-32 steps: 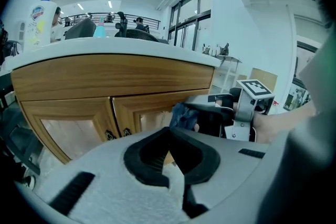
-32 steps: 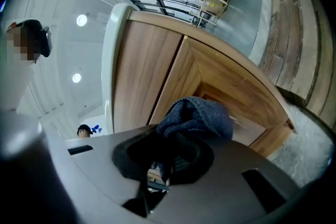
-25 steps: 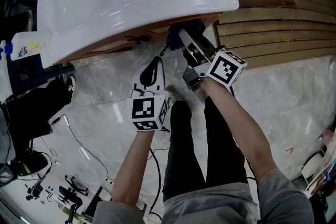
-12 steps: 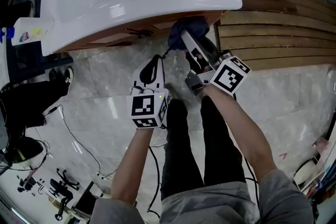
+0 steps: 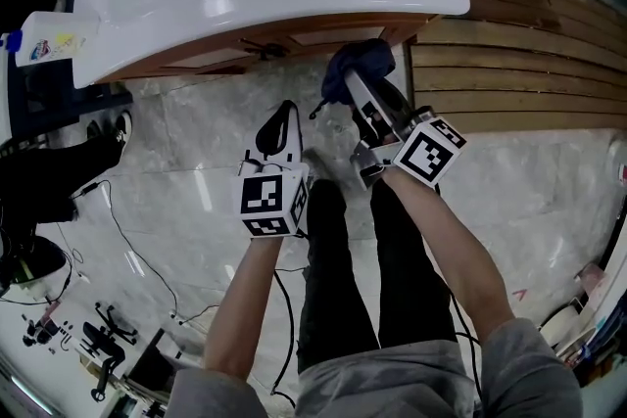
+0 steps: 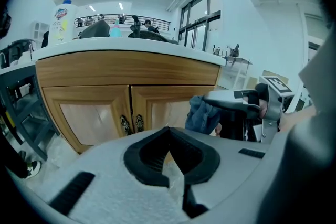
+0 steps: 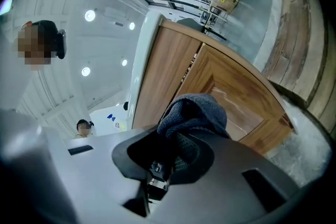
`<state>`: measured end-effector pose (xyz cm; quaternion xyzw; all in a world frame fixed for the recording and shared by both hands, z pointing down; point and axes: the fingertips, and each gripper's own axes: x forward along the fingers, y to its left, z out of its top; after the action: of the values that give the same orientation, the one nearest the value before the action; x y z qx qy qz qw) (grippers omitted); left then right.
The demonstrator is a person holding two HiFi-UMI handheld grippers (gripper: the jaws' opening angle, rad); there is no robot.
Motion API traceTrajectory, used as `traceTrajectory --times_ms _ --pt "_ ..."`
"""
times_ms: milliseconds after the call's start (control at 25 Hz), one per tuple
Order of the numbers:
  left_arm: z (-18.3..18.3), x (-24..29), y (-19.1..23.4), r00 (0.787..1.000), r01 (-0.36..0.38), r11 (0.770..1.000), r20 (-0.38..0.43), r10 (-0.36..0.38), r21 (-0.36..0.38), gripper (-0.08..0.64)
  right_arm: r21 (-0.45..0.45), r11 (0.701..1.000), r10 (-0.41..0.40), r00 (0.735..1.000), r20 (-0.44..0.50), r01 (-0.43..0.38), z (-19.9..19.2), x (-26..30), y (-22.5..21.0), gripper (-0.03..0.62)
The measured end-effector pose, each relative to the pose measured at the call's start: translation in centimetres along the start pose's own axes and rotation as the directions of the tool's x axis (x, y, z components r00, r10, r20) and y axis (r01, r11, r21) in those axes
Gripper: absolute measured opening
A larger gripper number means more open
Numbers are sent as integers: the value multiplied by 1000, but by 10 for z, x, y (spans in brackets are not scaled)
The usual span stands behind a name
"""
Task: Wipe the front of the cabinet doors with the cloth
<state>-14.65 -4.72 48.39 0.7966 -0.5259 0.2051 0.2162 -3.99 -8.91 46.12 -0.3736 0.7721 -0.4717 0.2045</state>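
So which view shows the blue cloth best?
The right gripper view: close up, the cloth bulges from the right gripper's jaws. The left gripper view shows it sideways, the head view small from above.

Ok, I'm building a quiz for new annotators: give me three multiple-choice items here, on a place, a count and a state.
1. Where is the cloth? A in the sink; B held by the right gripper; C on the floor.
2. How many cabinet doors does the left gripper view show? A one; B two; C four.
3. The left gripper is: A shut, empty; B shut on the cloth; C shut on a bottle.
Answers: B, cloth bunched between its jaws; B, two panels meet at paired handles; A, jaws together, nothing between.
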Motion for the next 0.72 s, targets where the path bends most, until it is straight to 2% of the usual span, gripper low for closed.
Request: traceTrajectory --times_ms 240,720 --pt "-4 1 1 1000 -4 1000 5 4 -12 8 27 999 -35 998 -54 37 -31 -6 -16 40" --pt "-28 -2 20 1000 -26 999 -15 26 -42 8 68 994 -79 992 -94 86 -66 3 -40 40"
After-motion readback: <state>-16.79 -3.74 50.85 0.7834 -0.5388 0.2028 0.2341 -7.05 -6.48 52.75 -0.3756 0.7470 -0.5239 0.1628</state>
